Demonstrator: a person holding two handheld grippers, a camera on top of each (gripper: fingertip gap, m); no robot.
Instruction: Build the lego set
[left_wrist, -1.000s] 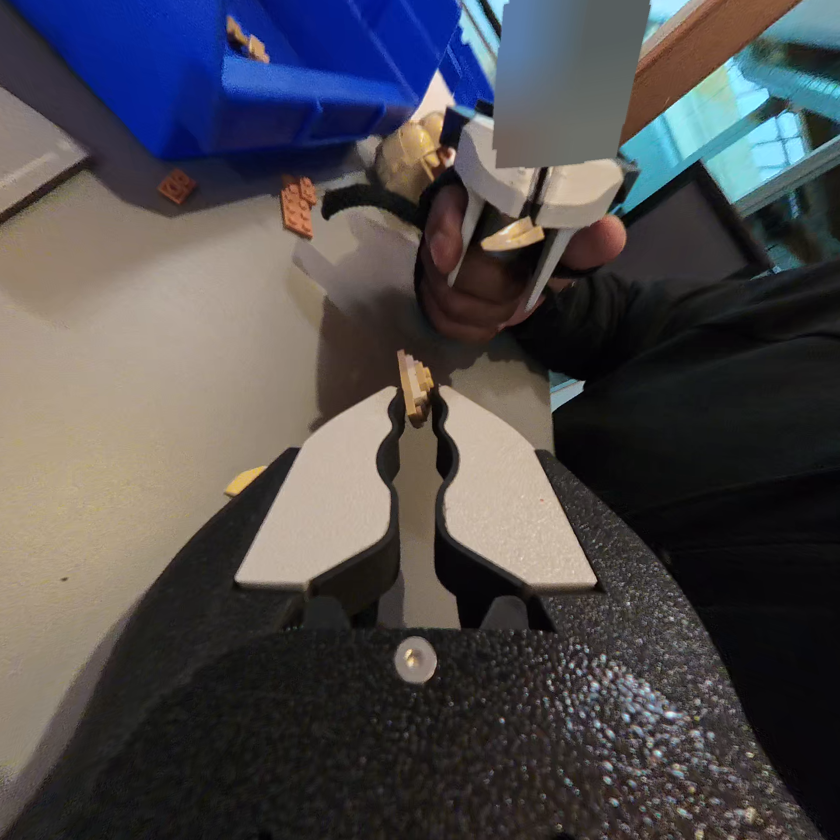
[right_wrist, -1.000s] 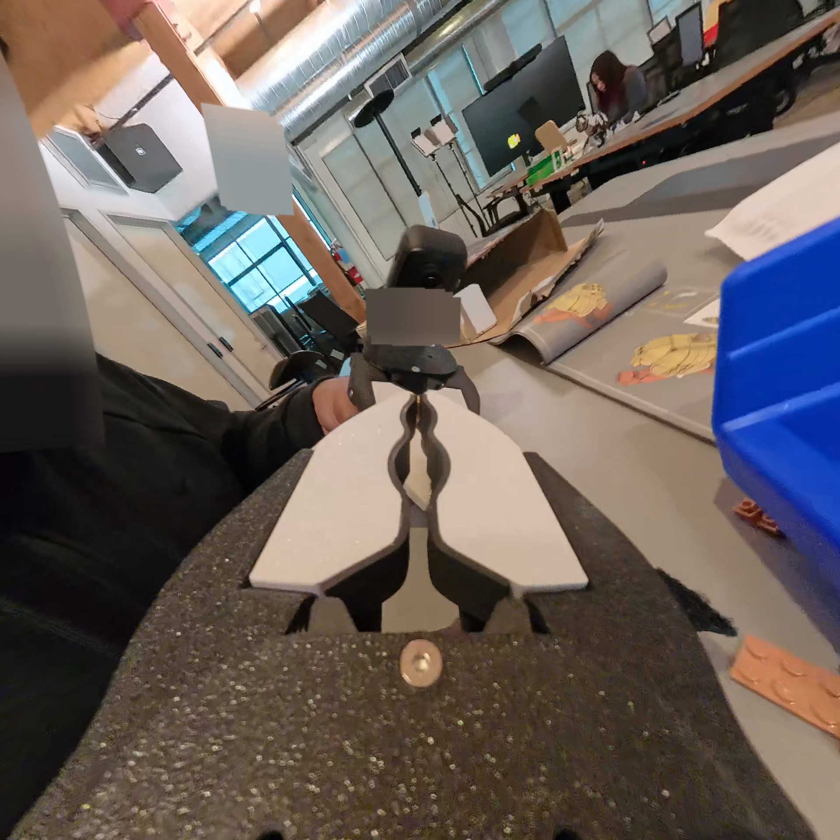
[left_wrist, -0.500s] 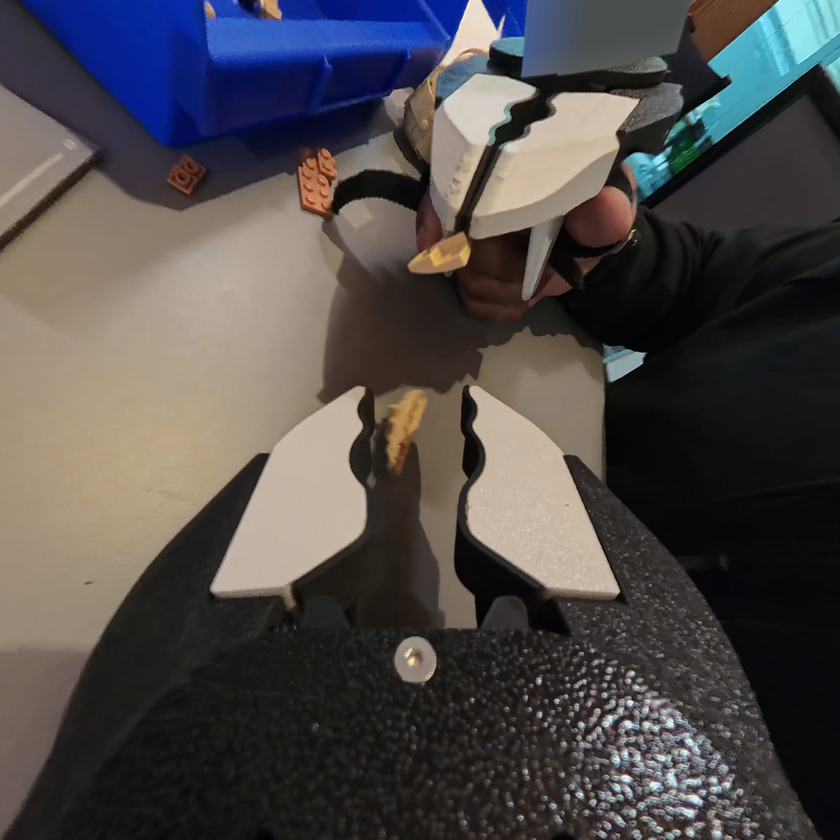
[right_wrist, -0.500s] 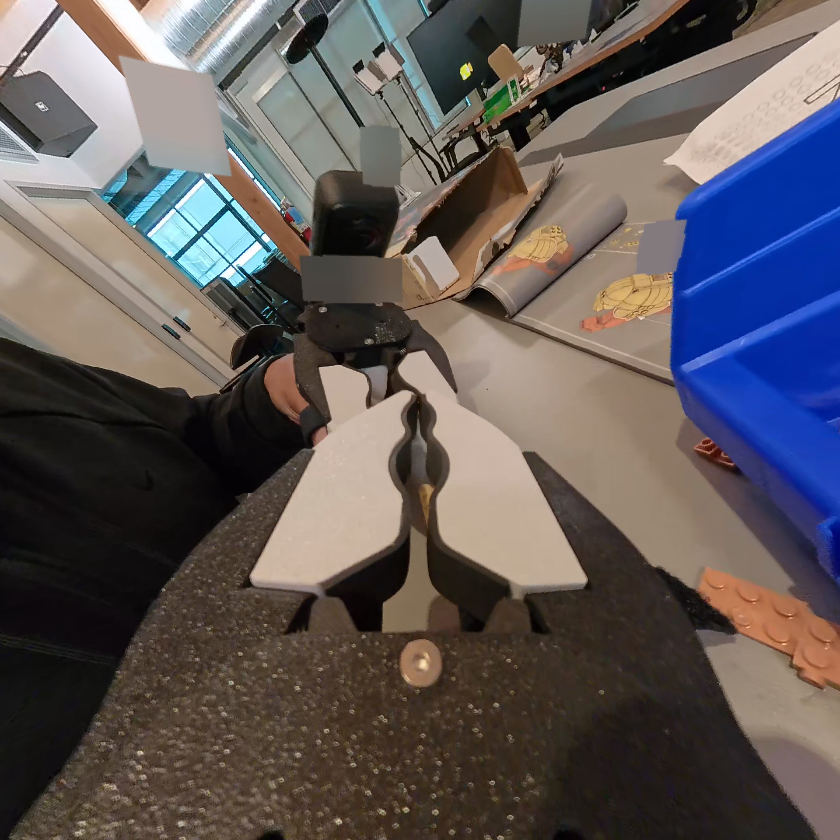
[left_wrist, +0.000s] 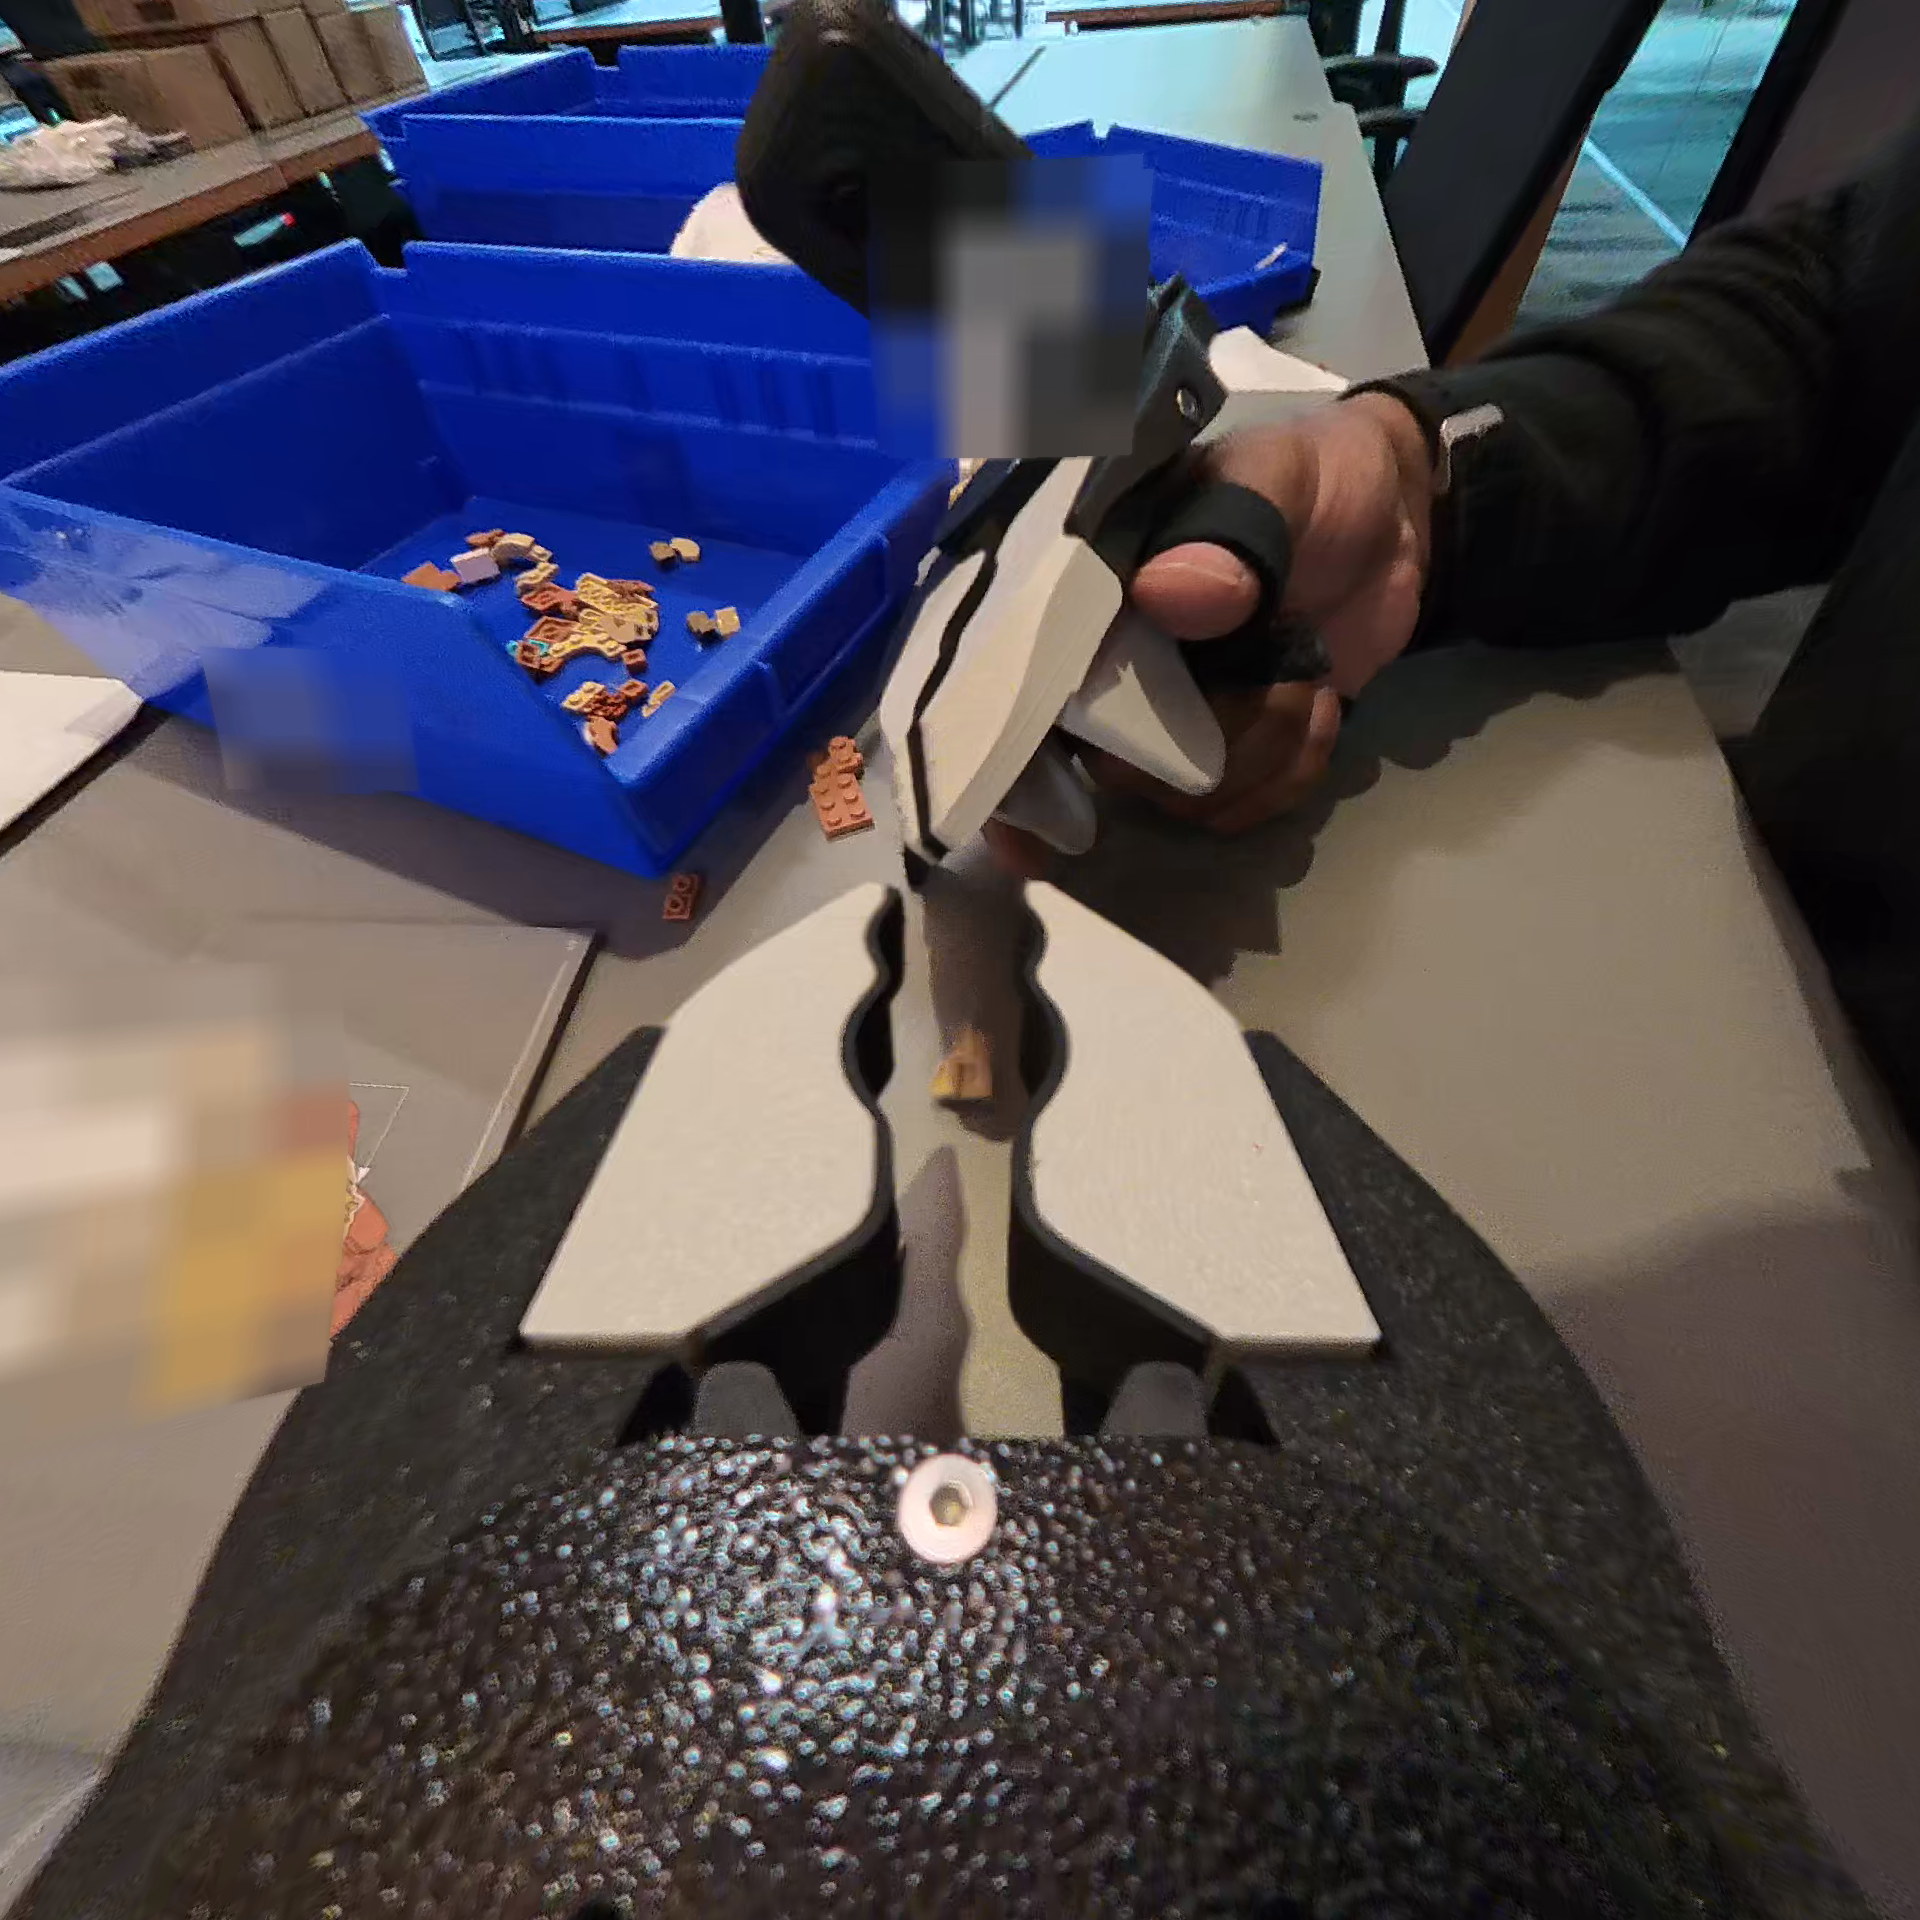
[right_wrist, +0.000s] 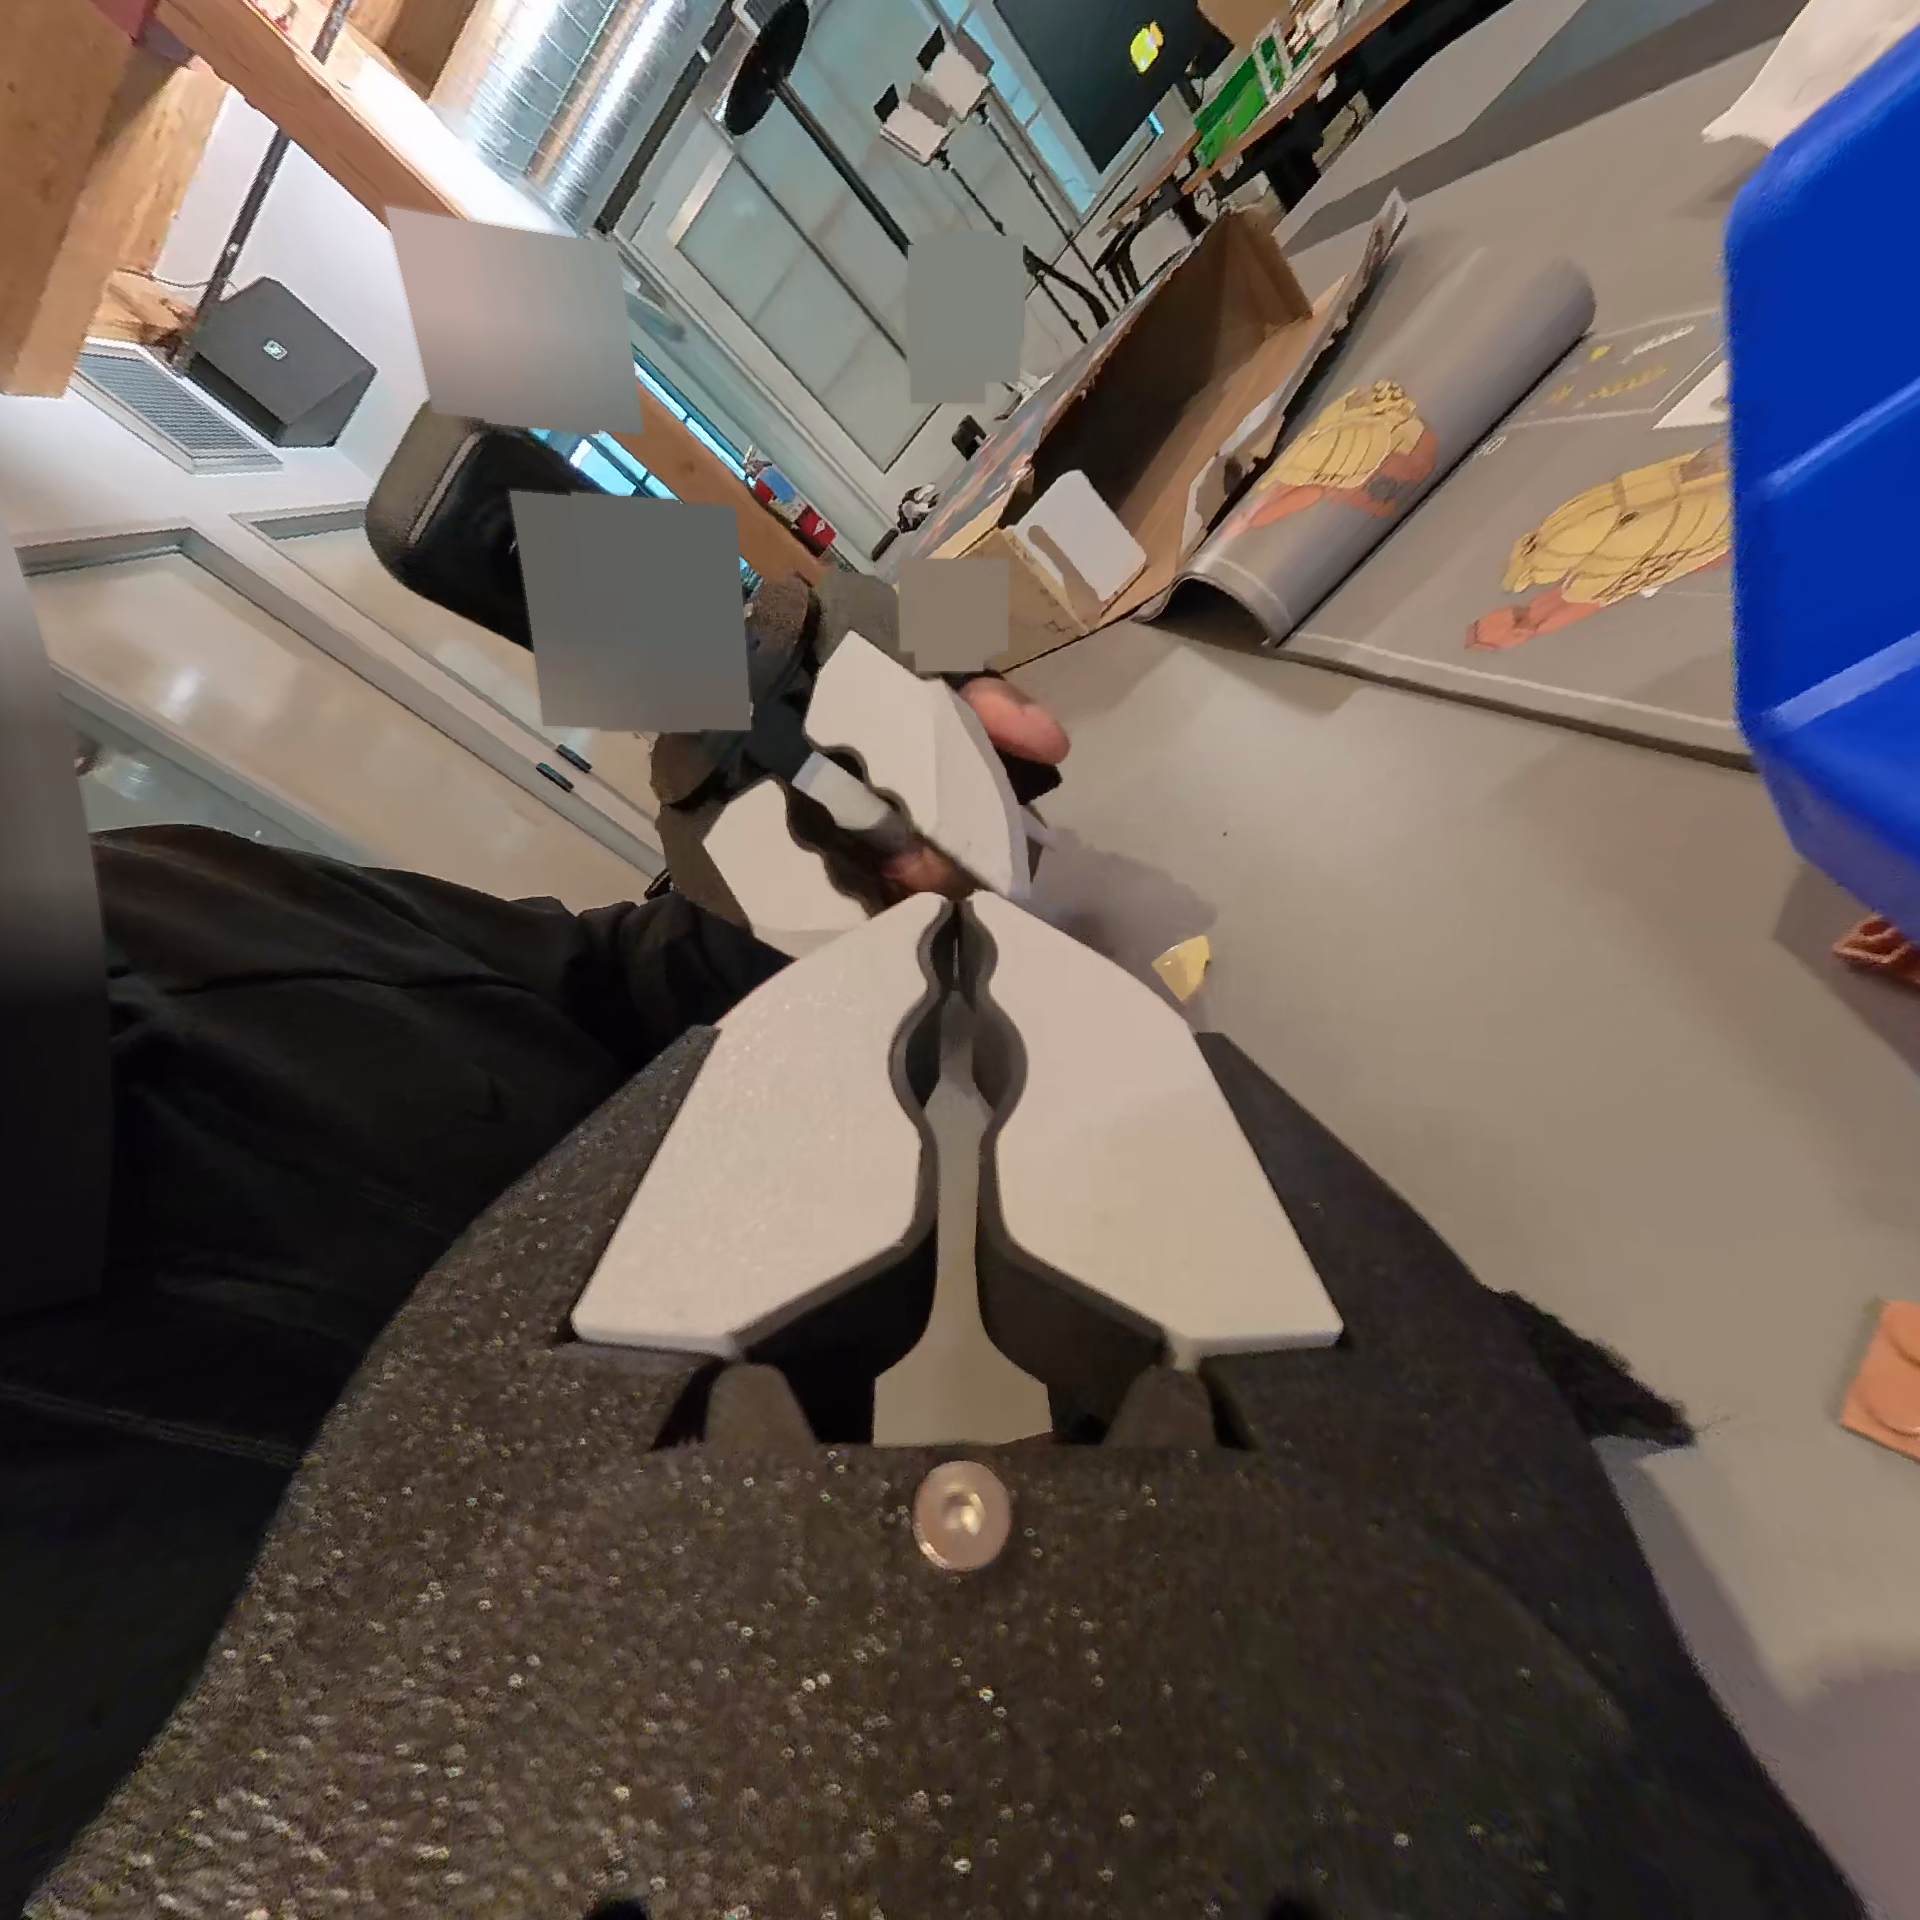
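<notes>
My left gripper (left_wrist: 961, 914) is open and empty, low over the grey table (left_wrist: 1455, 1039). A small tan lego piece (left_wrist: 961, 1075) lies on the table in the gap between its fingers. My right gripper (left_wrist: 920, 862) points down just beyond the left fingertips, jaws together. In the right wrist view my right gripper (right_wrist: 951, 916) is shut and I see no piece in it. A pale tan piece (right_wrist: 1184, 961) lies on the table beside its right finger. The left gripper's fingers (right_wrist: 914, 748) are spread close in front.
A blue bin (left_wrist: 468, 727) with several loose tan and brown pieces stands at the left, also seen in the right wrist view (right_wrist: 1829, 520). Brown plates (left_wrist: 840, 790) (left_wrist: 681, 896) lie by the bin. An open instruction booklet (right_wrist: 1507, 582) and a cardboard box (right_wrist: 1174, 416) lie beyond. Both grippers' tips are close together, under 4 cm apart.
My left gripper opened and let go of the small tan piece, which now lies on the table. My right gripper came close to the left fingertips; its tan piece no longer shows.
</notes>
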